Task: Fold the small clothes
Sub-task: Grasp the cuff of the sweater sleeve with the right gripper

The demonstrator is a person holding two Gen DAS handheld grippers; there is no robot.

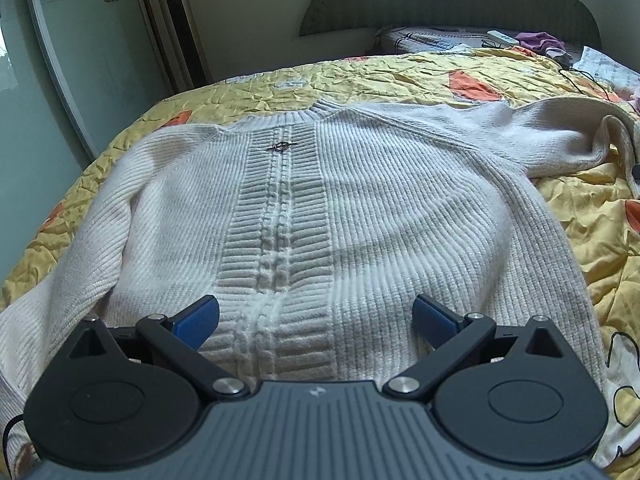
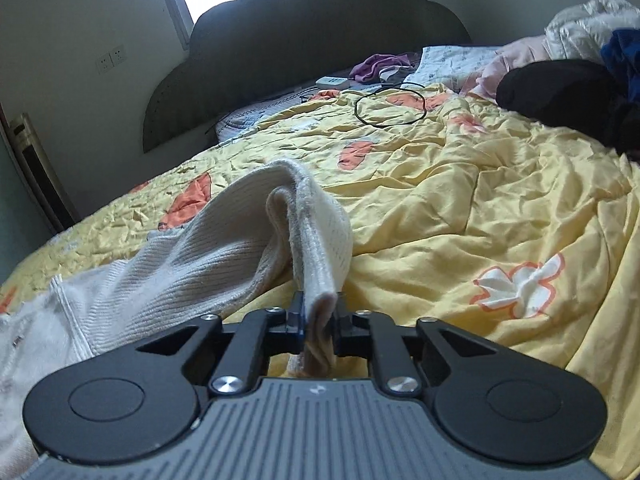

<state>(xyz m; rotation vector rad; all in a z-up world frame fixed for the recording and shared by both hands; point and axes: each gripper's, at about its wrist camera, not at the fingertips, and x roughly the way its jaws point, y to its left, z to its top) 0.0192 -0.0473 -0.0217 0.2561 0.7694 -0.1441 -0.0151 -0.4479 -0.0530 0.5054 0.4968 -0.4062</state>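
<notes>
A cream ribbed knit sweater (image 1: 360, 208) lies flat, front up, on the yellow bedspread (image 1: 360, 80), neck away from me. My left gripper (image 1: 316, 320) is open above the sweater's hem, blue pads spread to either side of the centre cable panel. The sweater's right sleeve (image 1: 560, 140) stretches out to the right and is lifted at the cuff. In the right wrist view my right gripper (image 2: 318, 320) is shut on that sleeve cuff (image 2: 320, 248), holding it raised above the bedspread (image 2: 480, 220).
A pillow, a white remote (image 2: 332, 82), purple cloth (image 2: 380, 65) and a looped black cable (image 2: 390, 108) lie near the headboard. A pile of dark and pale clothes (image 2: 580, 80) sits at the right. A tower fan (image 1: 180, 28) stands beside the bed at the left.
</notes>
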